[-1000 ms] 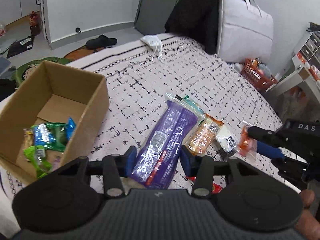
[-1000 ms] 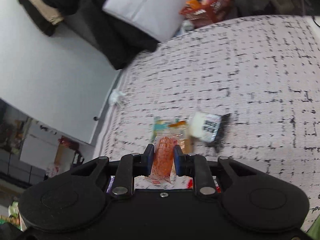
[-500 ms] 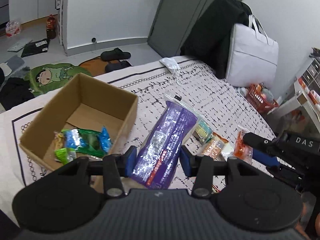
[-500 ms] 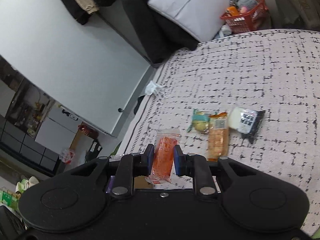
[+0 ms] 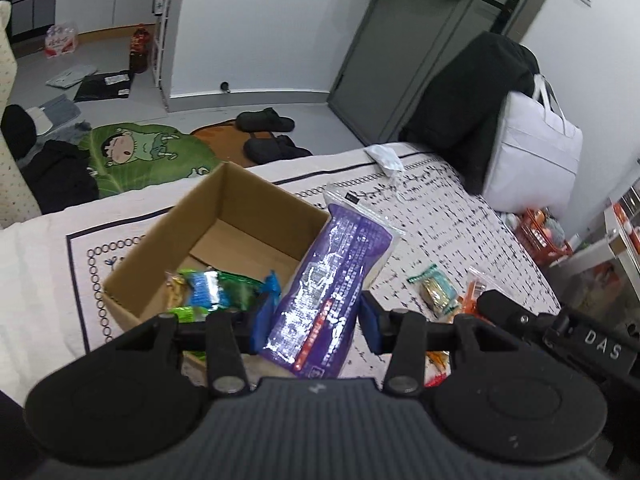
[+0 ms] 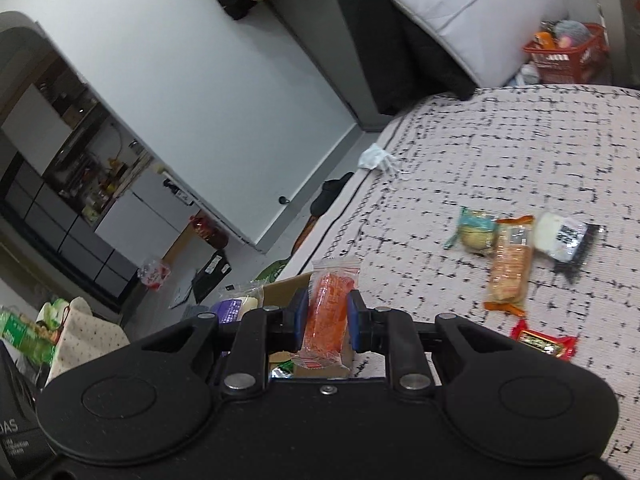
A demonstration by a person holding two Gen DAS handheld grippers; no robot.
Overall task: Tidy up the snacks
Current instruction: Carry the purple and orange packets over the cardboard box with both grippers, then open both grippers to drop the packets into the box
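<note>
My left gripper (image 5: 314, 326) is shut on a long purple snack pack (image 5: 332, 280), held in the air over the right wall of the open cardboard box (image 5: 168, 240). Several green and blue packets (image 5: 218, 290) lie in the box. My right gripper (image 6: 327, 326) is shut on a small orange snack packet (image 6: 328, 312), lifted near the box corner (image 6: 284, 292). In the left wrist view the right gripper's black body (image 5: 560, 332) sits at the right edge. On the bed lie a yellow-green packet (image 6: 478, 232), an orange cracker pack (image 6: 510, 264), a black-and-white packet (image 6: 564, 240) and a red candy (image 6: 544, 342).
The patterned bedspread (image 6: 520, 140) ends at a floor with slippers (image 5: 264, 120) and a green cartoon rug (image 5: 148, 156). A white face mask (image 5: 386, 158) lies near the bed's far edge. A white bag (image 5: 532, 152), dark clothes and a red basket (image 6: 568, 54) stand beyond.
Both grippers have risen and moved left toward the box with their packs. The purple pack now hangs over the box's right wall. The snacks on the bed have fallen behind to the right.
</note>
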